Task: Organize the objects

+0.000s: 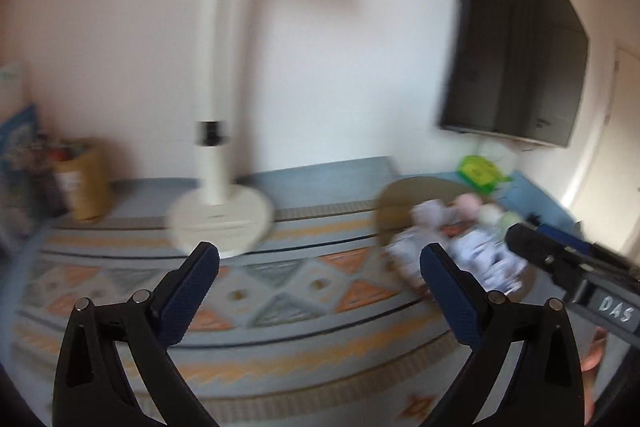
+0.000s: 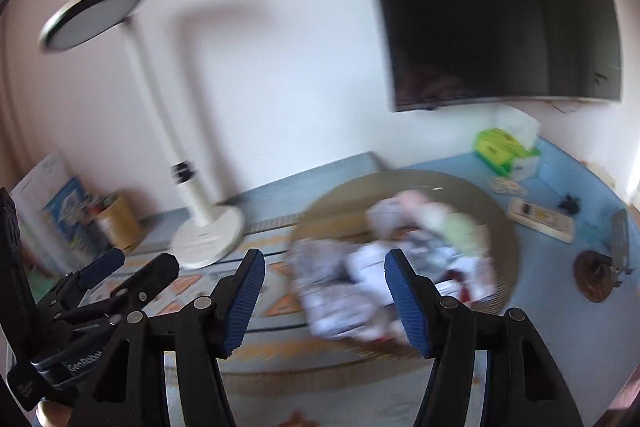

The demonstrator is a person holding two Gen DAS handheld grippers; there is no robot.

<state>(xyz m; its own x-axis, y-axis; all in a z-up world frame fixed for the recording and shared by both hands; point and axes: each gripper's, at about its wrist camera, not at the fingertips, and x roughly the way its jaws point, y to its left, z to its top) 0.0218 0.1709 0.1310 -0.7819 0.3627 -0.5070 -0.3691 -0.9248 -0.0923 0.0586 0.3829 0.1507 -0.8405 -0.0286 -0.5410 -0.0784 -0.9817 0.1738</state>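
Note:
Both views are blurred by motion. A heap of small patterned and pastel cloth items [image 2: 396,259] lies on a round tan tray [image 2: 500,227] on the floor; it also shows in the left wrist view [image 1: 460,239]. My right gripper [image 2: 324,267] is open and empty, held above the near side of the heap. My left gripper [image 1: 320,259] is open and empty over the patterned rug [image 1: 280,291], left of the heap. The right gripper shows at the right edge of the left wrist view [image 1: 516,231]. The left gripper shows at the lower left of the right wrist view [image 2: 132,263].
A white floor lamp [image 1: 218,107] stands on the rug's far side by the wall. A dark TV [image 2: 500,7] hangs above a blue mat [image 2: 560,267] with a green box [image 2: 500,147] and a remote [image 2: 540,217]. A brown container [image 1: 84,179] and books stand far left.

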